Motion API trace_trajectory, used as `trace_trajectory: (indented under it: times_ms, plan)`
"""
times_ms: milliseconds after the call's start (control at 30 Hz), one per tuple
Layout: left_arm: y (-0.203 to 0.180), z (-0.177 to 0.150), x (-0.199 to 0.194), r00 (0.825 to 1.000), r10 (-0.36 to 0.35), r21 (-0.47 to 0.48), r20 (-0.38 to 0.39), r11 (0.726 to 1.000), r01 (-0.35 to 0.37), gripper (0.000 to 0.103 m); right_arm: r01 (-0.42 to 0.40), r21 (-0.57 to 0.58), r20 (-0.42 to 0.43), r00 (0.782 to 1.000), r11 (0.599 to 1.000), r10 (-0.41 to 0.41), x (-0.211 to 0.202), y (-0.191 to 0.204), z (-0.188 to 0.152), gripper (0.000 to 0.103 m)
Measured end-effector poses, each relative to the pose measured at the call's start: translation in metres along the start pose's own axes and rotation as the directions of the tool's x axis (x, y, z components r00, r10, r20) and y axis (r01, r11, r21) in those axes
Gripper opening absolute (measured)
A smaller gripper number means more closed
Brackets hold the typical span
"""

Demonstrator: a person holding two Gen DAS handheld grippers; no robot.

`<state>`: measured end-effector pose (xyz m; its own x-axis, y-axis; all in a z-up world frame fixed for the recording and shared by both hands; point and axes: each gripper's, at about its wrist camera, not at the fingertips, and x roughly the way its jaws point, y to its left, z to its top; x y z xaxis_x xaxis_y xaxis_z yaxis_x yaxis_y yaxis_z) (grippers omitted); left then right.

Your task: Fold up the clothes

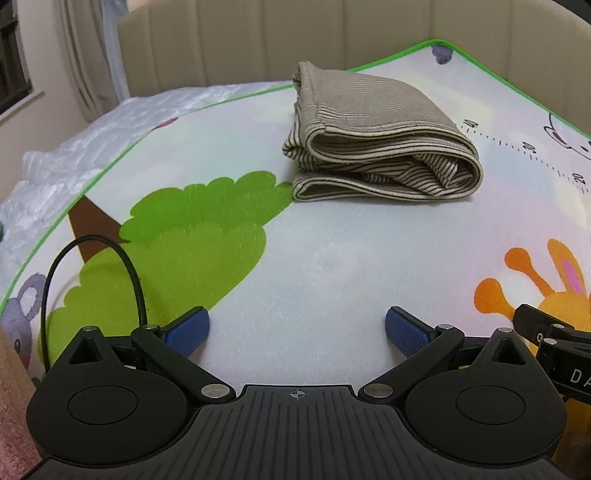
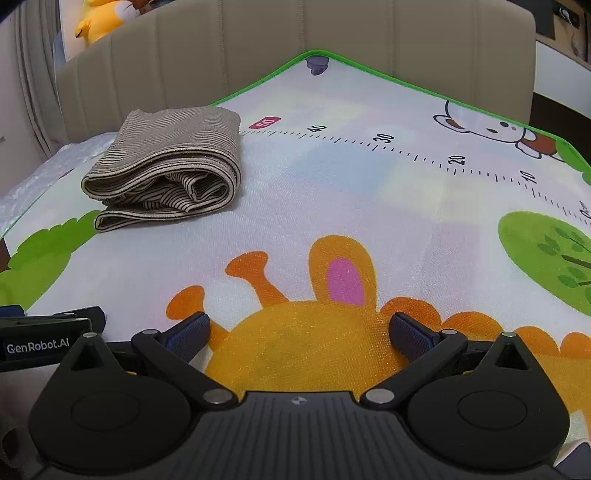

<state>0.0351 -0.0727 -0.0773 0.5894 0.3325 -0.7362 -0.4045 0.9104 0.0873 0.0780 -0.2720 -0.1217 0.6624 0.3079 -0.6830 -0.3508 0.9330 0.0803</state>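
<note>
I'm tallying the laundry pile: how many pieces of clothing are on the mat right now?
1. A striped garment, already folded into a bundle, lies on the mat toward its far left part, ahead of both open grippers. Nothing else shows, though the mat's near edge is hidden.

From my left wrist view the right hand-held gripper (image 1: 554, 339) is cut off by the right edge, so I cannot tell how its jaws stand. The folded striped garment (image 2: 166, 166) hides its inner layers. A yellow plush toy (image 2: 98, 18) is cropped by the top edge behind the headboard (image 2: 332, 33).
</note>
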Motion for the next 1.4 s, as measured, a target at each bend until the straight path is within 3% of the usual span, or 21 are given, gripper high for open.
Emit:
trace_trajectory:
  times_ms: [1400]
  plan:
    - [-0.0032,-0.0019,0.0004,1.000,0.019,0.026,0.014,0.999,-0.019,0.103,0.001,-0.004,0.002,1.000,1.000,-0.001,0.0004,0.0017,0.0004,0.103]
